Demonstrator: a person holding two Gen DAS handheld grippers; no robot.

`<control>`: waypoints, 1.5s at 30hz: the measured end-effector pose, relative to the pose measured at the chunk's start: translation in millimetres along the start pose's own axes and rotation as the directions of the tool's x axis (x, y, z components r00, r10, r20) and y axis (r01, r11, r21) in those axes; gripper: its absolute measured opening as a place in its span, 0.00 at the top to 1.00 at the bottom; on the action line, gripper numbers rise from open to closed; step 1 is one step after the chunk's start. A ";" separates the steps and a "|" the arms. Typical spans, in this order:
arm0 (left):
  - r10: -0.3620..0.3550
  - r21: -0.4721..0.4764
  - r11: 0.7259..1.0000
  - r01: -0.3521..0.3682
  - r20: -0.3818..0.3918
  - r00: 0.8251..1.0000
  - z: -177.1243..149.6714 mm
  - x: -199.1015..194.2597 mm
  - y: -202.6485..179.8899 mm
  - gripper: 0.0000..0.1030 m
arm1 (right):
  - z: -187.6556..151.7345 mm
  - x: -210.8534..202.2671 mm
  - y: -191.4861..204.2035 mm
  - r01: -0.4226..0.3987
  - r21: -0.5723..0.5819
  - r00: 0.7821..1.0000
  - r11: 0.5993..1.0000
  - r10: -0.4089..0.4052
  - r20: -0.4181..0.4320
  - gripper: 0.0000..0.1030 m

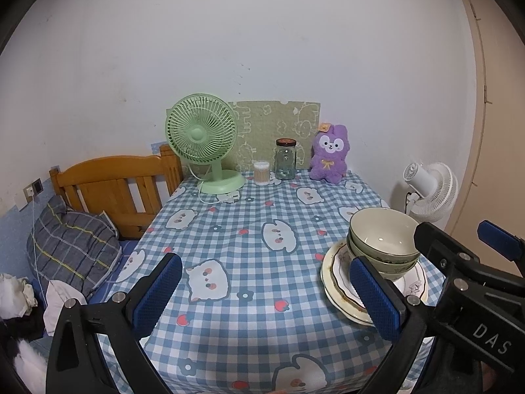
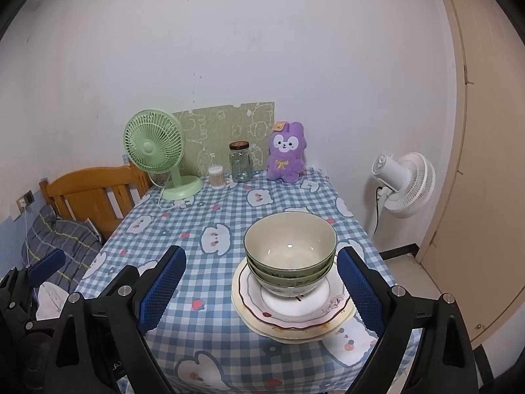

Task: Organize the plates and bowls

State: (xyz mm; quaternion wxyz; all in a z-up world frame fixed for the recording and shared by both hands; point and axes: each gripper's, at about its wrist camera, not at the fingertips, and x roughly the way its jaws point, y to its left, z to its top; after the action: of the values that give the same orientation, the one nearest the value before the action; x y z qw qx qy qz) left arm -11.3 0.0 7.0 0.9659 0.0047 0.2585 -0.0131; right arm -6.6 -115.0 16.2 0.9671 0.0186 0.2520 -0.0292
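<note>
Right wrist view: I see stacked bowls (image 2: pixel 290 256) nested on stacked plates (image 2: pixel 292 308), on the worktop (image 2: pixel 210 216) near its 4 o'clock corner.
Bearing: stack lies at 1 o'clock, between my right gripper (image 2: pixel 261 290) fingers; no long axis.
Right fingers: spread wide, empty.
Left gripper (image 1: pixel 267 295): fingers apart, empty; stack off at 2 o'clock.
Nearer hand, I judge: right.
Pose: both level, pointing across the worktop.

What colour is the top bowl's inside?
Cream inside the top bowl; clearest in the right wrist view.

Black tongs (image 2: pixel 261 290), blue textured pads (image 2: pixel 162 287), silver screws, white "DAS" lettering.
</note>
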 end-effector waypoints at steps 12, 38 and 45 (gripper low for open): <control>0.008 -0.018 1.000 -0.008 0.015 1.000 1.5 0.7 5.1 0.00 | 3.8 0.6 4.2 -0.001 -0.001 1.000 1.000 0.001 0.018 0.08; -0.007 -0.021 1.000 0.007 0.013 1.000 6.6 -0.4 5.4 0.00 | 6.7 2.7 6.5 -0.004 -0.001 1.000 1.000 0.004 0.024 0.06; -0.006 -0.020 1.000 0.006 0.013 1.000 6.4 -0.4 6.0 0.00 | 7.9 1.6 8.0 -0.005 -0.001 1.000 1.000 0.005 0.028 0.06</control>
State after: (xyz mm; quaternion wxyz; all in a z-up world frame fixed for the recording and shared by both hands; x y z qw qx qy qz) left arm -8.3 5.9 12.7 0.9675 -0.0058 0.2525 -0.0136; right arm -0.8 -107.5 22.5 0.9706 0.0182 0.2385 -0.0269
